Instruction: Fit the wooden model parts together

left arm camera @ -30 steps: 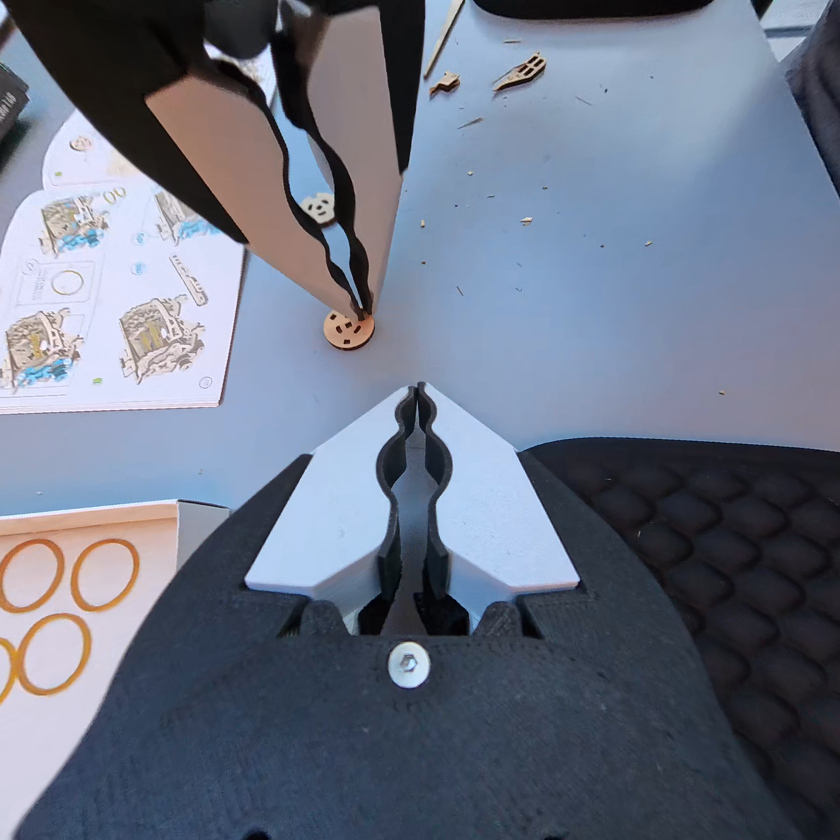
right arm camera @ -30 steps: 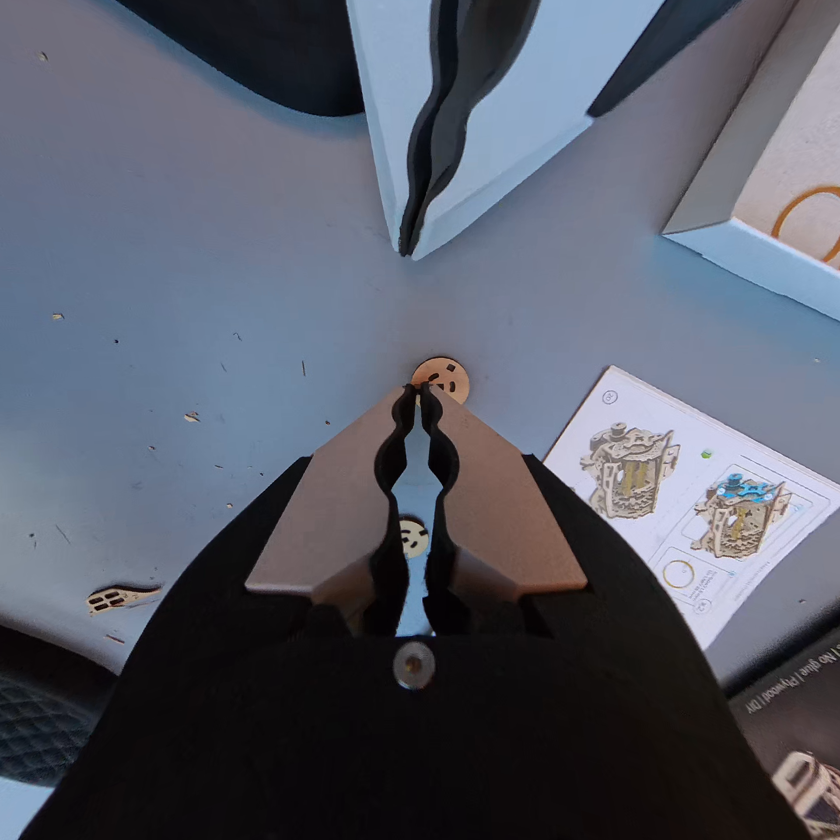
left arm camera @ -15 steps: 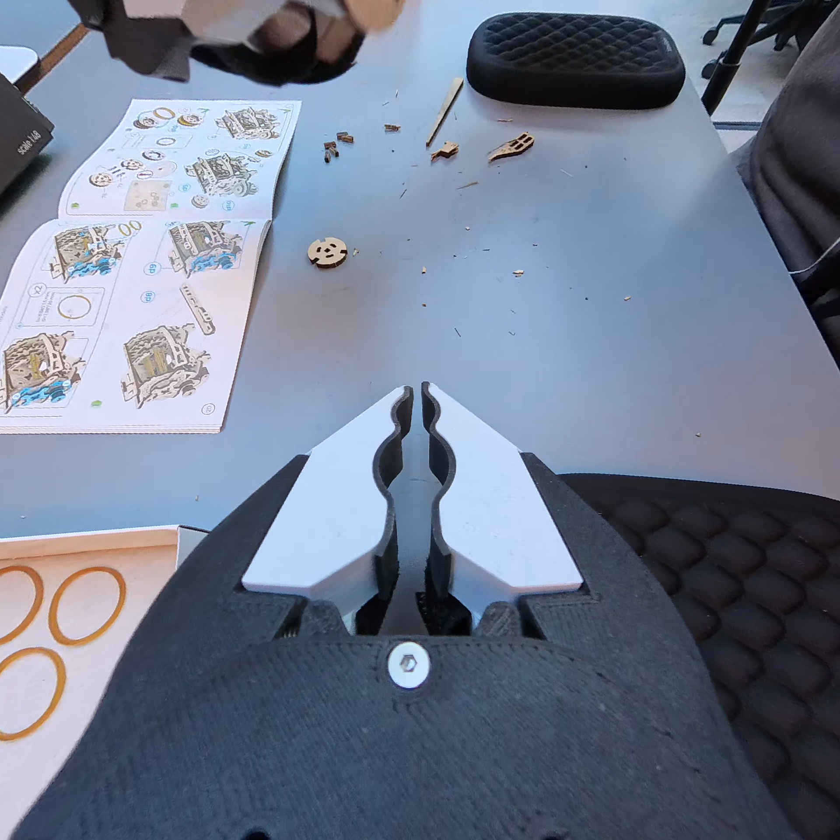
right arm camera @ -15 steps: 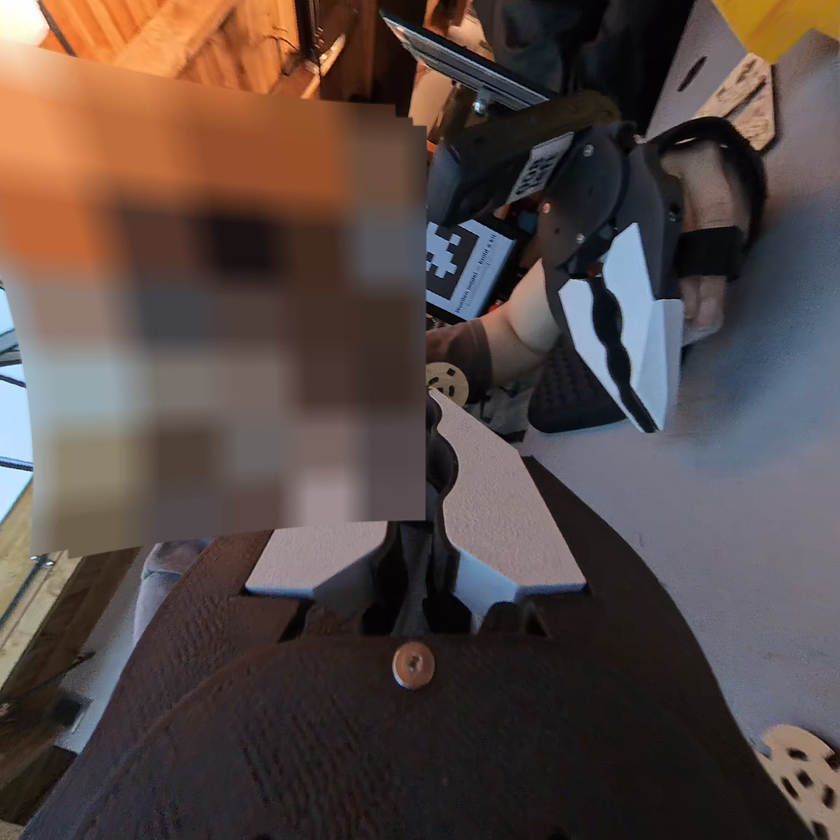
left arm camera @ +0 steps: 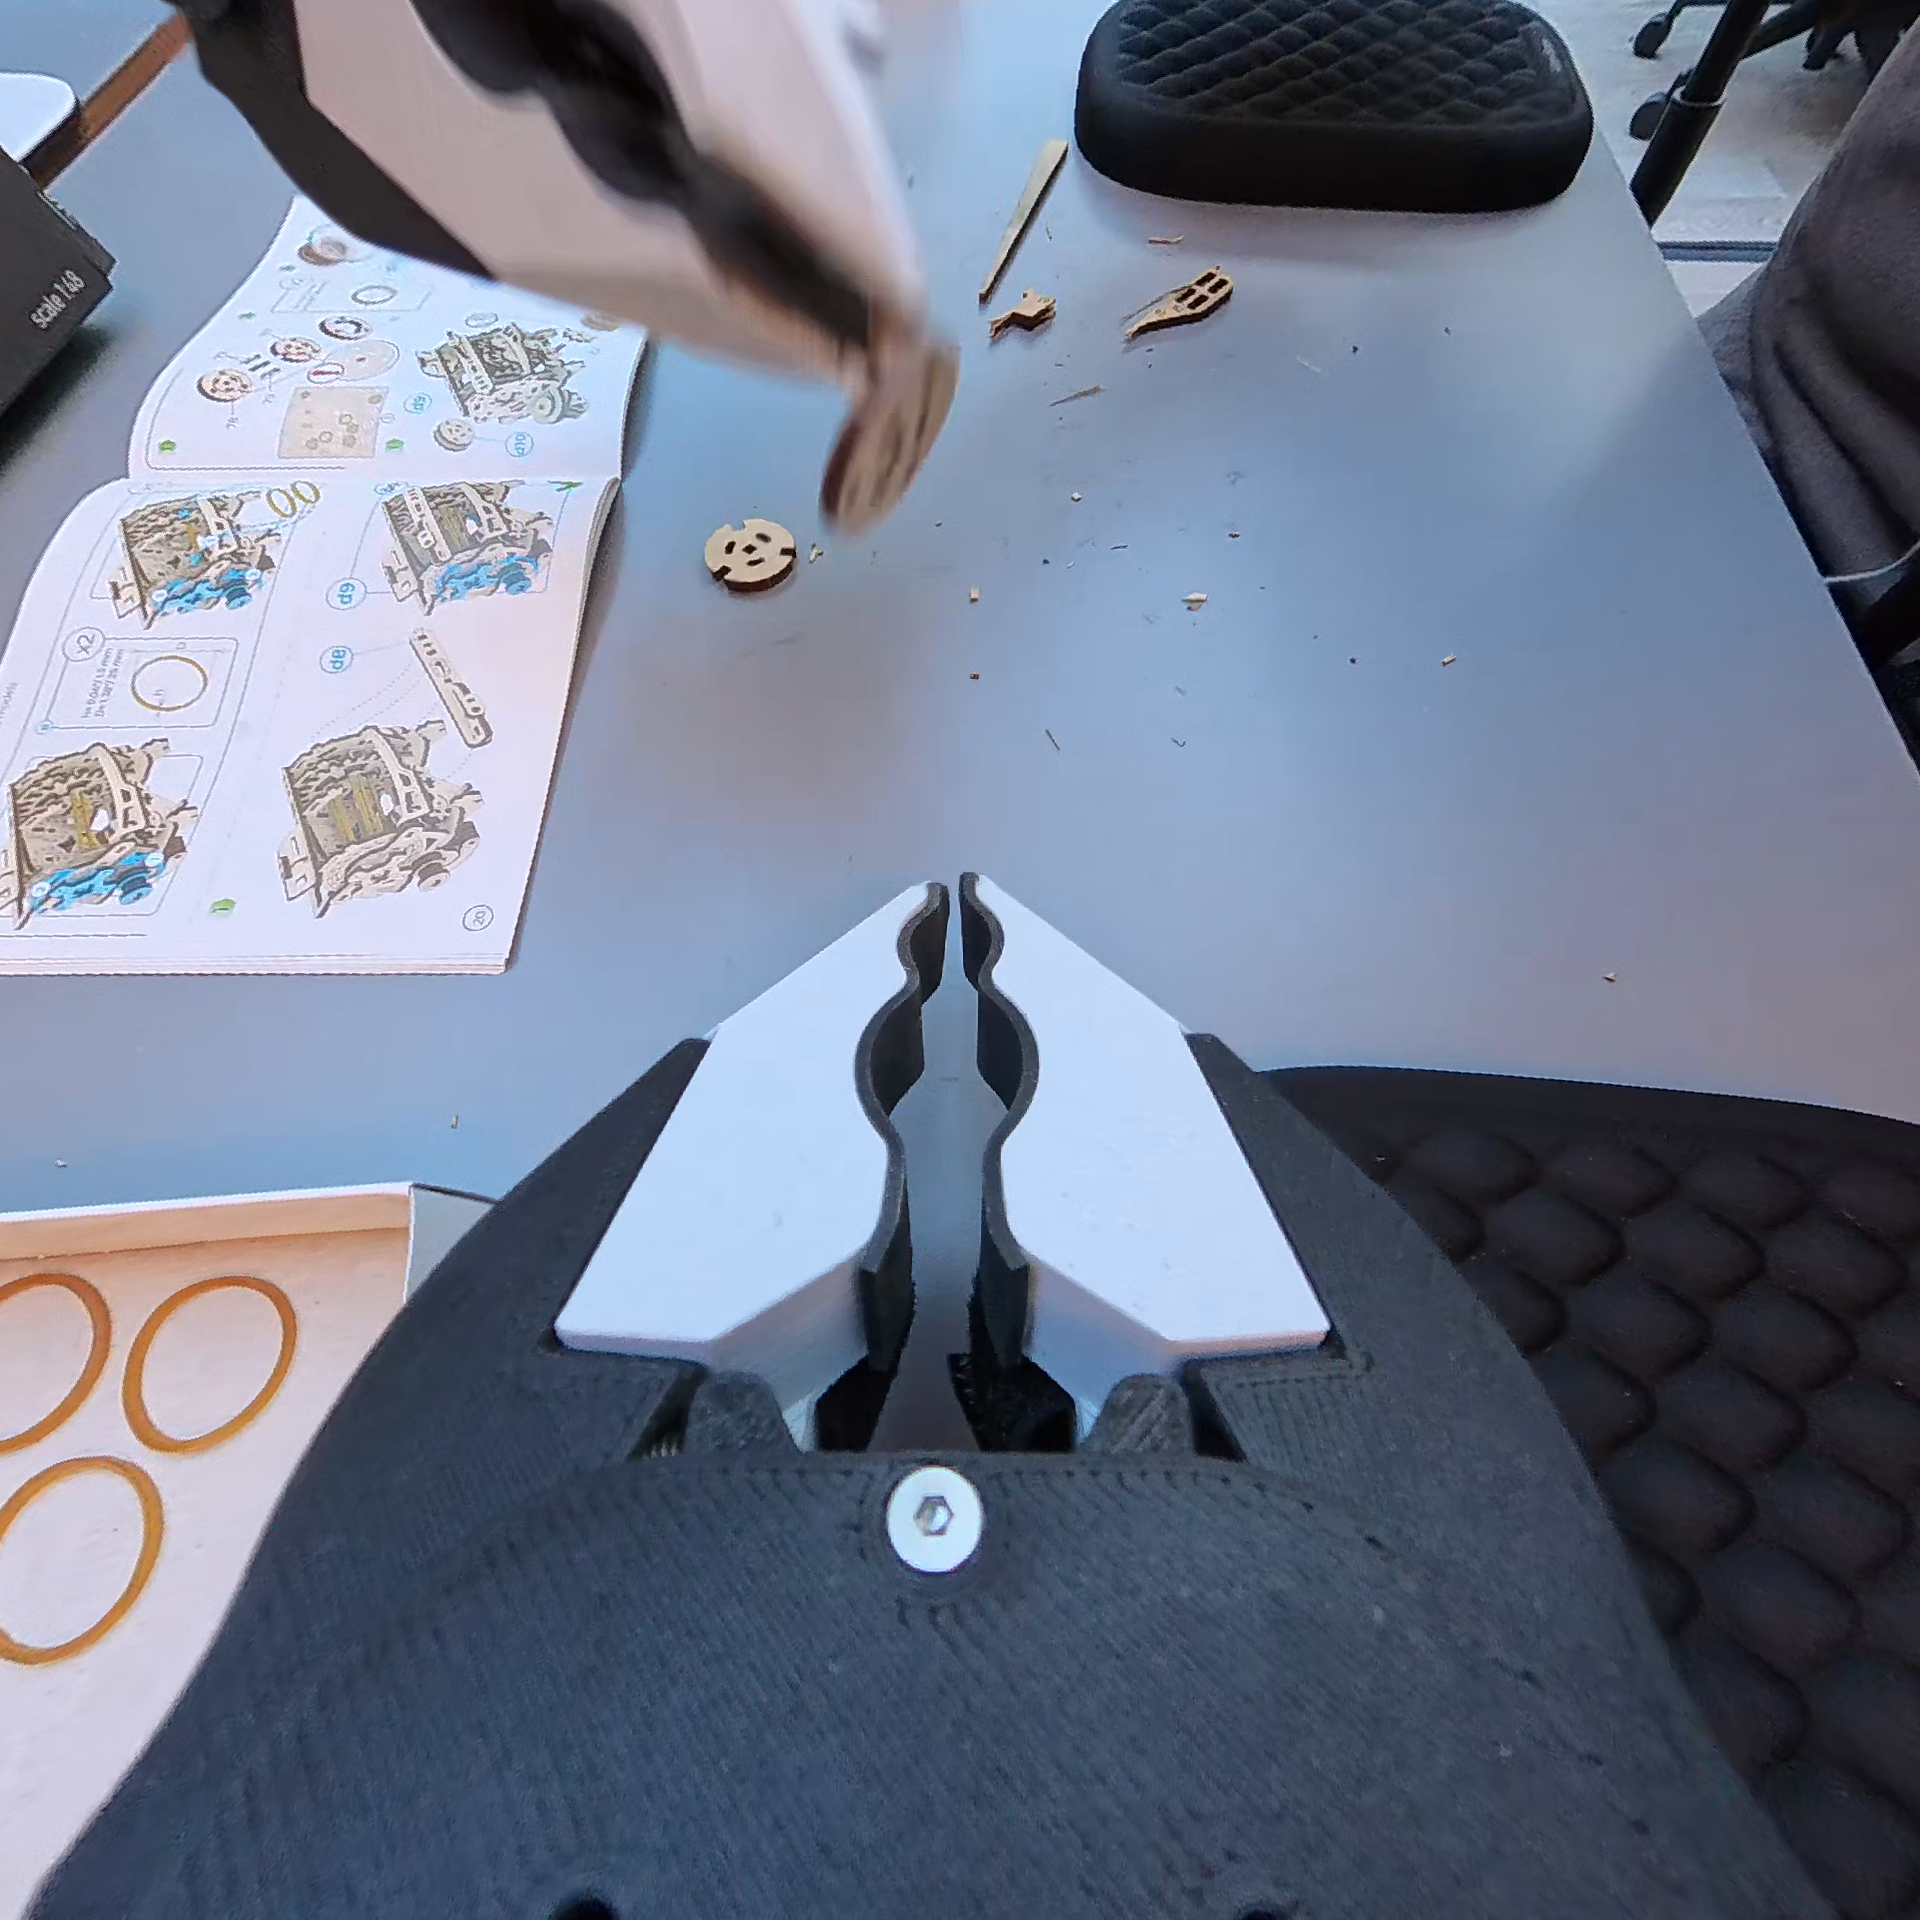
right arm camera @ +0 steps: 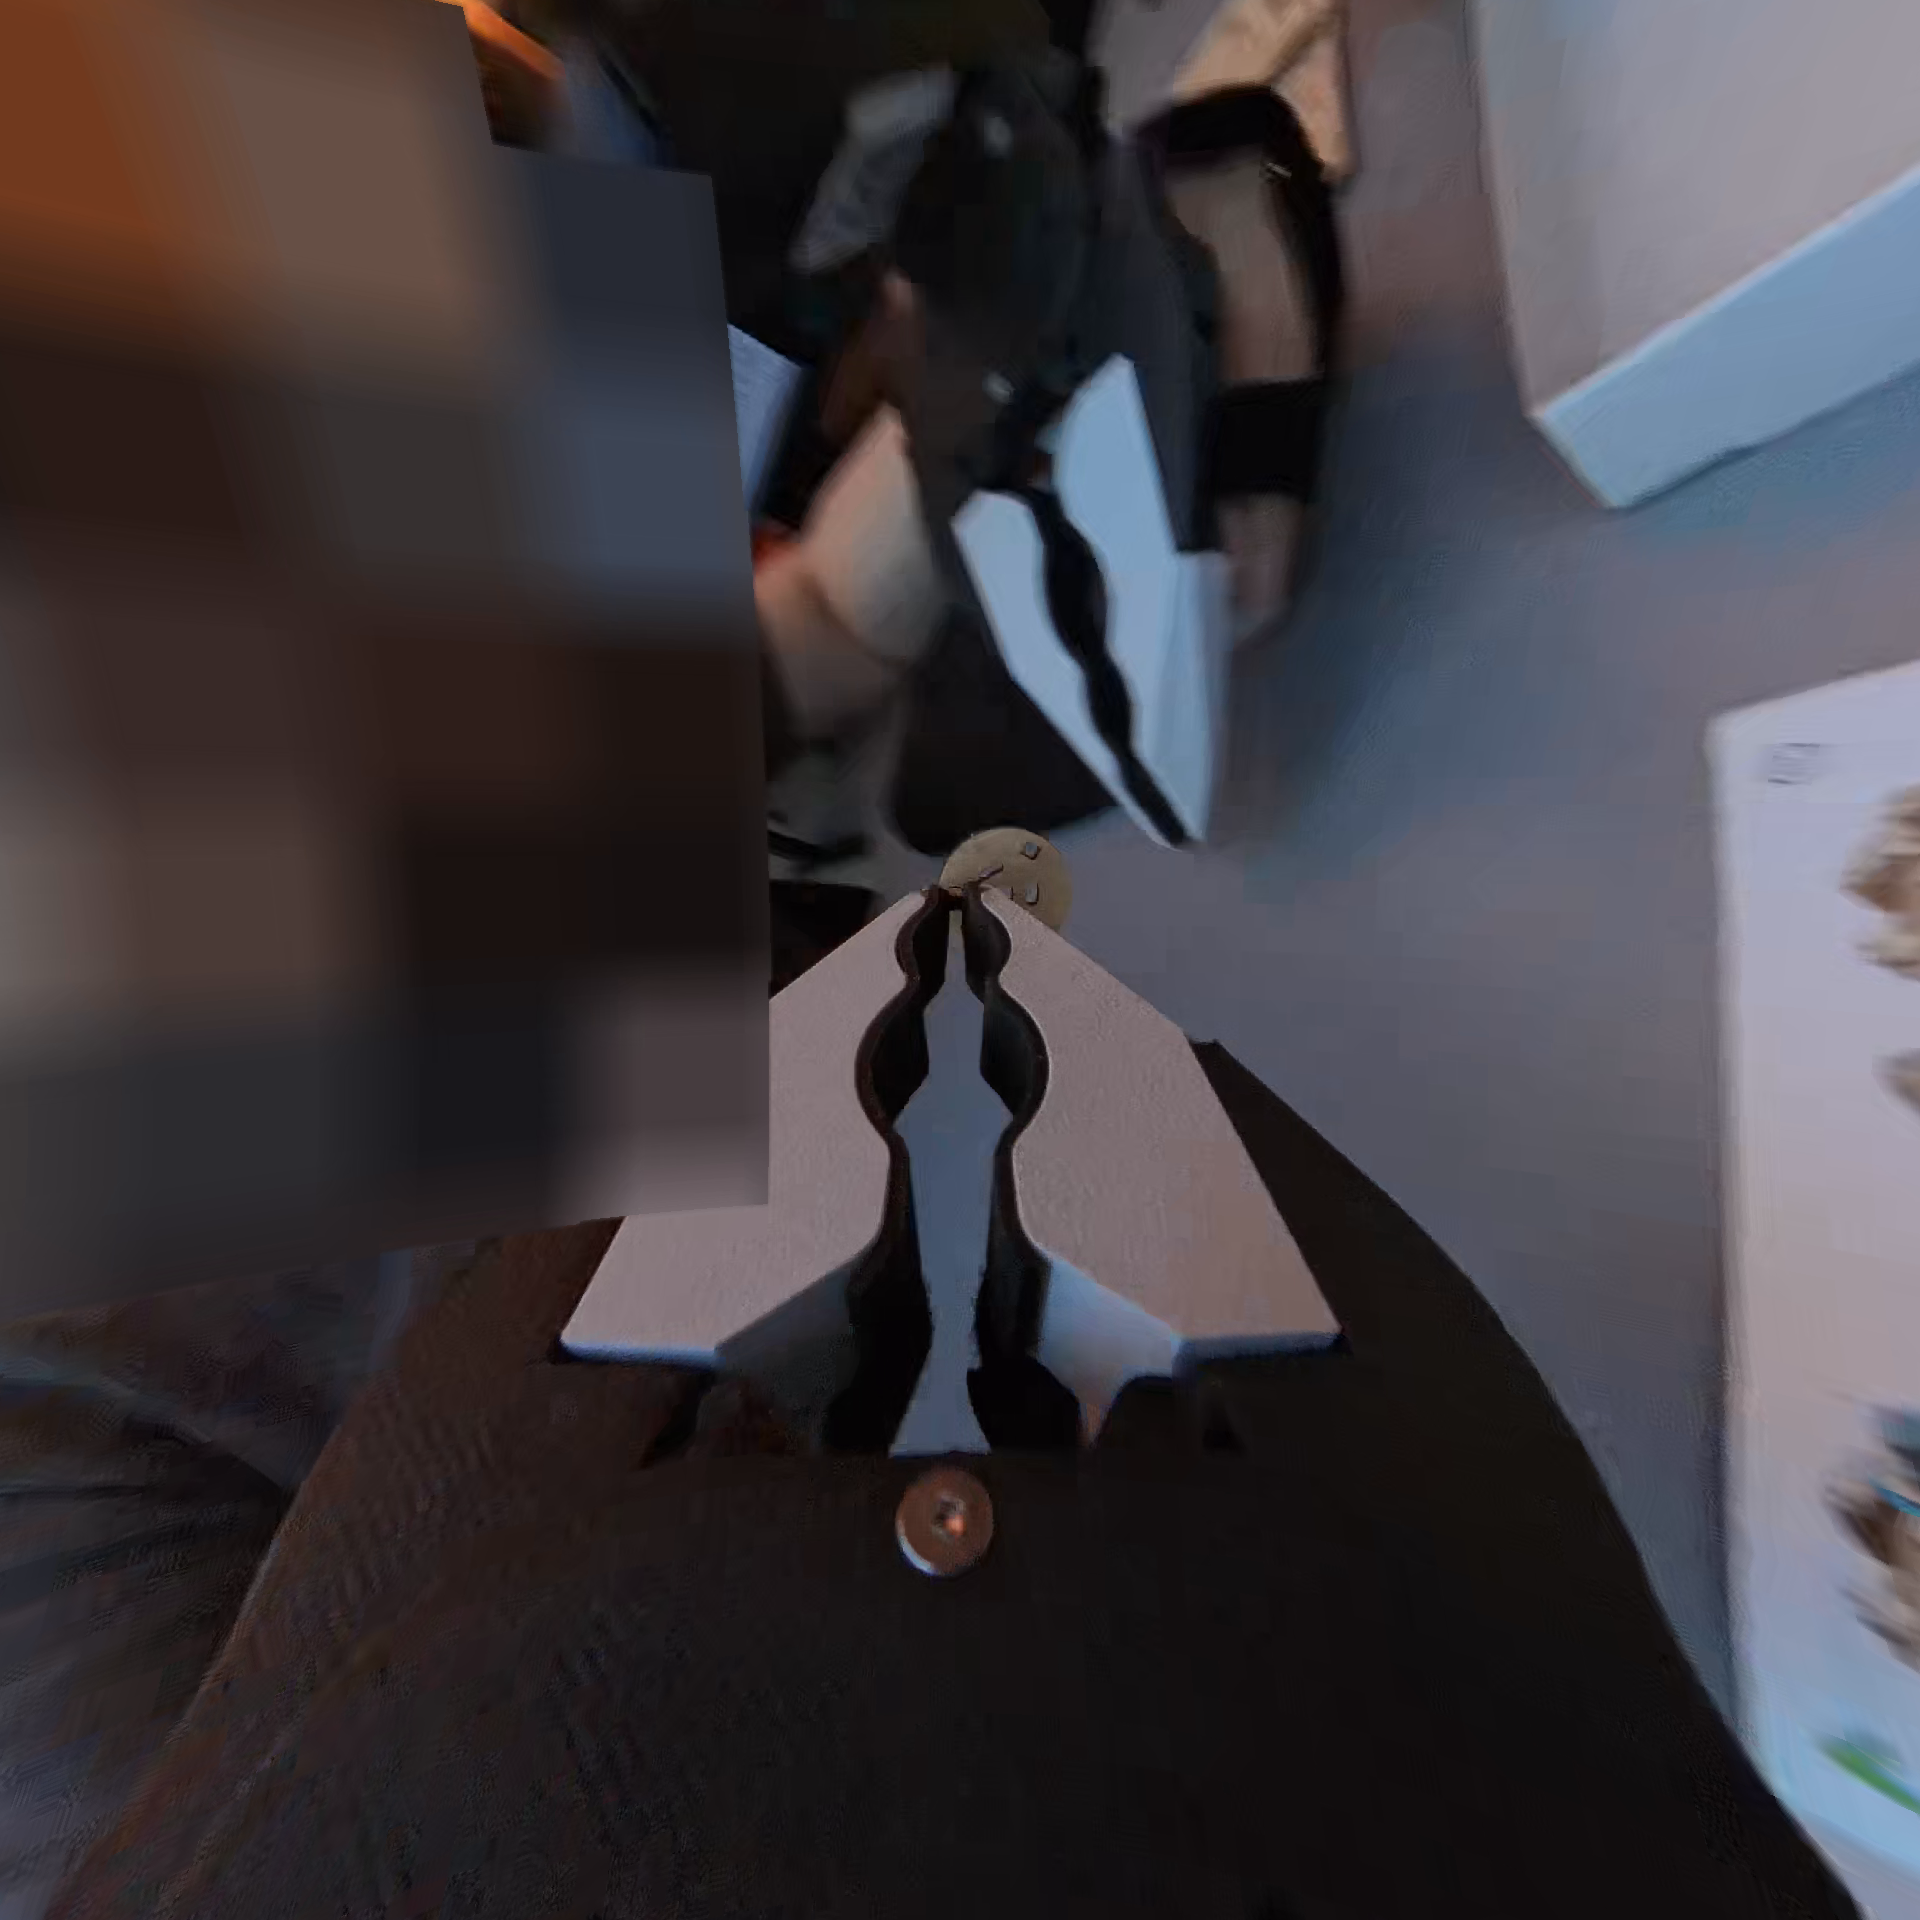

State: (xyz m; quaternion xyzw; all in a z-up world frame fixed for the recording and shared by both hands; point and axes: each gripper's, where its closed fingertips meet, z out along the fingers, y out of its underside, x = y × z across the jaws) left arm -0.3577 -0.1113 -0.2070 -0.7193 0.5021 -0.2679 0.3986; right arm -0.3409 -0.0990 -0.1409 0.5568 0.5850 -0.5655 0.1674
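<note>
My right gripper (right arm camera: 956, 906) is shut on the edge of a round wooden disc (right arm camera: 1013, 878) with small slots and holds it in the air. In the left wrist view the right gripper (left arm camera: 883, 364) shows blurred at the top, with the disc (left arm camera: 891, 442) hanging above the grey table (left arm camera: 1351, 727). A second slotted wooden disc (left arm camera: 750, 556) lies flat on the table just below it. My left gripper (left arm camera: 954, 894) is empty, its jaws all but closed, low over the table's near side. It also shows in the right wrist view (right arm camera: 1169, 821).
An open instruction booklet (left arm camera: 312, 644) lies at the left. A box with rubber bands (left arm camera: 156, 1403) is at the lower left. Small wooden offcuts (left arm camera: 1179, 303) and a thin stick (left arm camera: 1023, 218) lie at the back. Black padded rests sit at the far end (left arm camera: 1330, 104) and near right (left arm camera: 1662, 1403).
My right gripper took the disc off the table, lifted it high, and has now come back down over the second disc. My left gripper pulled back a little.
</note>
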